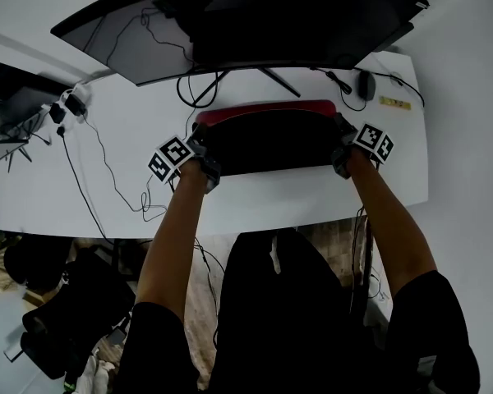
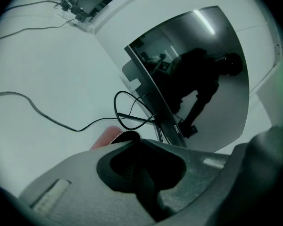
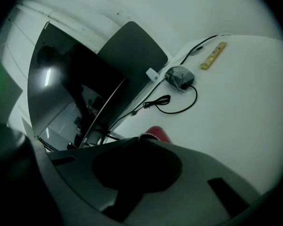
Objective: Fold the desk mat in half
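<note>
The desk mat (image 1: pixel 271 142) lies doubled over on the white desk (image 1: pixel 82 187), black side up, with a strip of its red side (image 1: pixel 267 108) showing along the far edge below the monitor. My left gripper (image 1: pixel 199 144) is shut on the upper layer's left corner. My right gripper (image 1: pixel 343 140) is shut on the right corner. In the left gripper view the black stitched edge (image 2: pixel 127 135) pokes out of the shut left gripper (image 2: pixel 134 142), over the red layer (image 2: pixel 105 138). In the right gripper view a red corner (image 3: pixel 159 133) shows just past the shut right gripper (image 3: pixel 141 140).
A wide curved monitor (image 1: pixel 246 23) stands right behind the mat, its stand legs and cables (image 1: pixel 199 89) close to the red edge. A mouse (image 1: pixel 366 84) and a yellow strip (image 1: pixel 394 103) lie at the far right. Cables (image 1: pixel 107 167) and a power strip (image 1: pixel 70 105) are on the left.
</note>
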`<state>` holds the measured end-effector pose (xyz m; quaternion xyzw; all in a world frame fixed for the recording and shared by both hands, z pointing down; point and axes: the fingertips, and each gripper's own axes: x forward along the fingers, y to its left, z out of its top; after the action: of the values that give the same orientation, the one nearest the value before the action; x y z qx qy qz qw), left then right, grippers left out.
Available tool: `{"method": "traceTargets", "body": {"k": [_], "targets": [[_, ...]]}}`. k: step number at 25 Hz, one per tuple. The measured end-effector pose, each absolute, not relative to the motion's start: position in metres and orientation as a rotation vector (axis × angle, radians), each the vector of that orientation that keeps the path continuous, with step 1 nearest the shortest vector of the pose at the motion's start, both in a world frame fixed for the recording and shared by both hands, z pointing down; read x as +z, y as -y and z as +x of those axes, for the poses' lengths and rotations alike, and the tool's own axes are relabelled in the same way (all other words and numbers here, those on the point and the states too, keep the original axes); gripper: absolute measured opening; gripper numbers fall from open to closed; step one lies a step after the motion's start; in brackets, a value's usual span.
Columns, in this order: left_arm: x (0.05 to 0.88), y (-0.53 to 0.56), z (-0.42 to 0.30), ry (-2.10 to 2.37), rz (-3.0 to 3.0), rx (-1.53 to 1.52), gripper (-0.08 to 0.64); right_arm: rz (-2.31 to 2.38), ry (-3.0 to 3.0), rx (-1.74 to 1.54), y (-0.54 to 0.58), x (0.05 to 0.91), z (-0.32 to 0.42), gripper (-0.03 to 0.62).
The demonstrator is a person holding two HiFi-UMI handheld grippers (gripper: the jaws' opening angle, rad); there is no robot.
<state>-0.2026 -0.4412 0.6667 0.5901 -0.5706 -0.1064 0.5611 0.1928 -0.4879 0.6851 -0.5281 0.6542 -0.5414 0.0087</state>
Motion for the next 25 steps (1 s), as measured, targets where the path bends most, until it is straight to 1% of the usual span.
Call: {"method": "traceTargets", "body": {"k": [25], "targets": [[0.708,0.464,-0.21,1.342,1.343,-0.24,0.034,-1.69,-2.062,-1.694,0.513,0.71,0.187,0.017]]}}
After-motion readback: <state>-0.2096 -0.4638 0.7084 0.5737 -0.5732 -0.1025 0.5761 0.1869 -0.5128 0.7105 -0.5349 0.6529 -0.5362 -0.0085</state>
